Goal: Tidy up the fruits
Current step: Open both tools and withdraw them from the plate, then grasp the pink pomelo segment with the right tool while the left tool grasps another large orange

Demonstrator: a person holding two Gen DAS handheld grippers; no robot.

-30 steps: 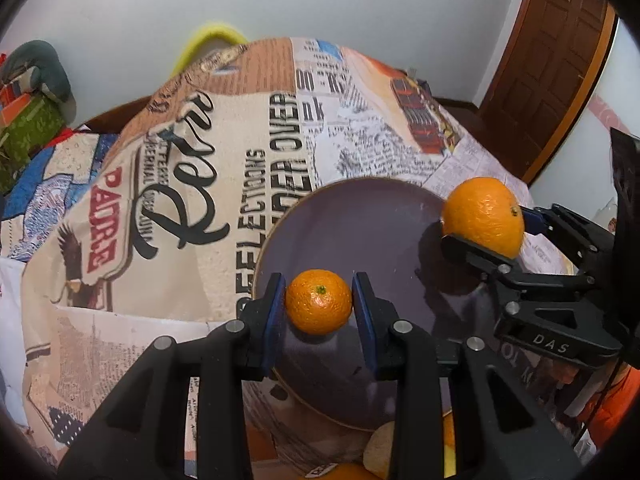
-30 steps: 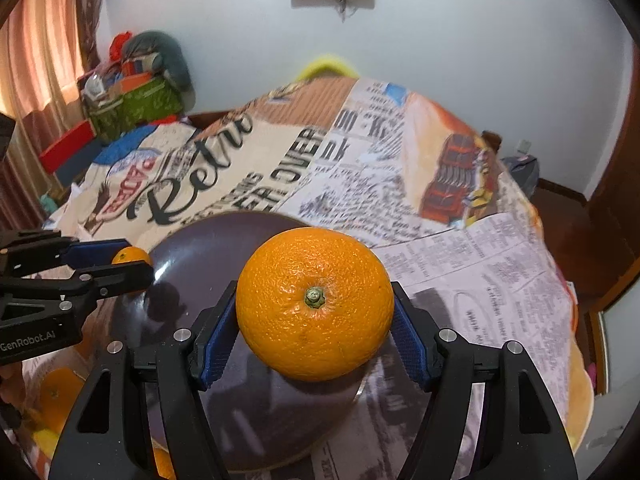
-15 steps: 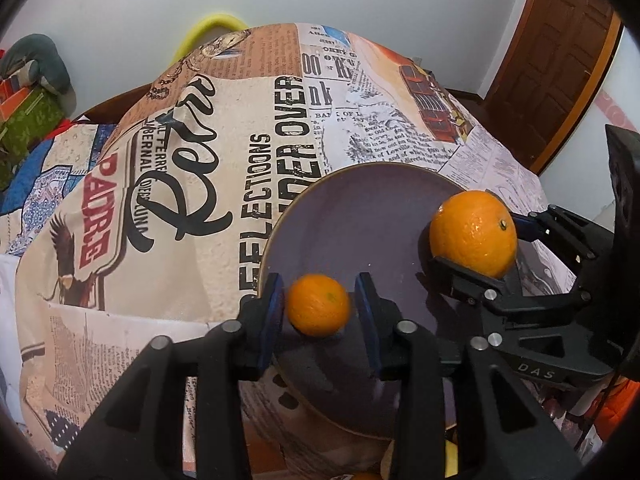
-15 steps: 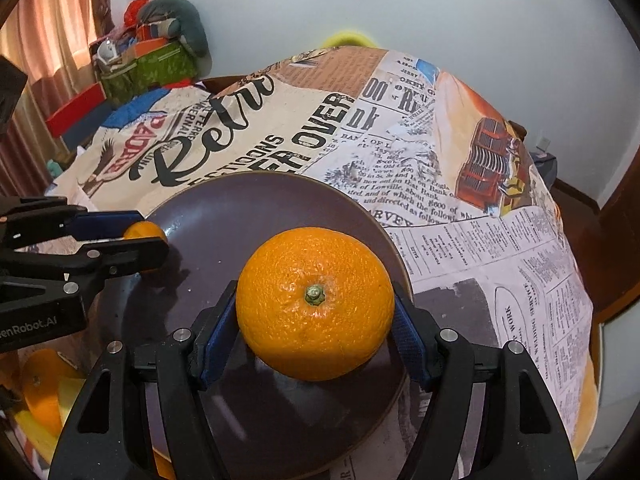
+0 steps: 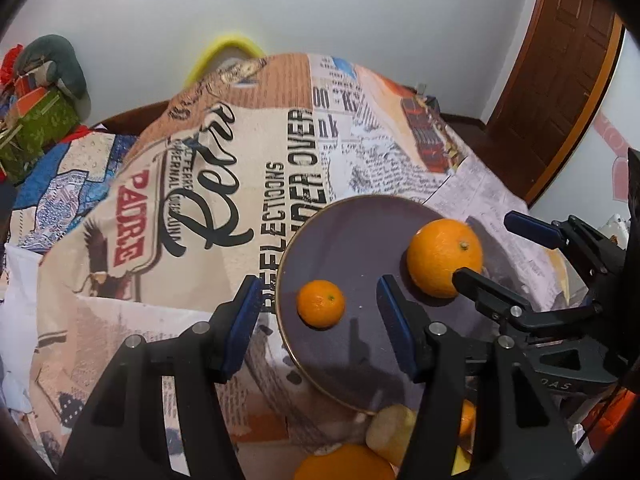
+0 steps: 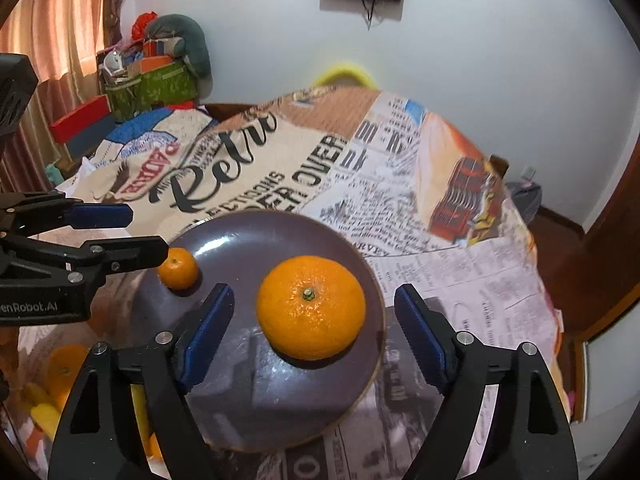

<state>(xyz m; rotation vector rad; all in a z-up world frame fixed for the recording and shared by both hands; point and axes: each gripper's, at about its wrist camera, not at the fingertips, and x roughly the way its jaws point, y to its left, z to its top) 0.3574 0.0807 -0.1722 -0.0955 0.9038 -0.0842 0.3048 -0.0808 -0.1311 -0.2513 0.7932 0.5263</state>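
Note:
A small orange [image 5: 321,303] [image 6: 177,268] lies near the left rim of the dark purple plate [image 5: 360,236] [image 6: 248,236]. A large orange [image 5: 444,257] [image 6: 311,306] rests on the same plate, further right. My left gripper [image 5: 316,312] stands above the small orange; its jaws are opening and its blue pads are clear of the fruit on both sides. My right gripper [image 6: 314,320] hovers over the large orange; its jaws are opening too, with a gap at each pad. In the right wrist view the left gripper's fingers [image 6: 120,254] come in from the left.
A newspaper-print cloth [image 5: 224,184] covers the table. More fruit [image 5: 352,460] [image 6: 60,368] lies at the near edge below the plate, partly hidden by the grippers. A wooden door [image 5: 560,80] is at the right; boxes and bags [image 6: 160,76] are piled at the far left.
Both grippers have let go: the small orange and the large orange now lie on the plate, and both pairs of jaws have spread and lifted back a little.

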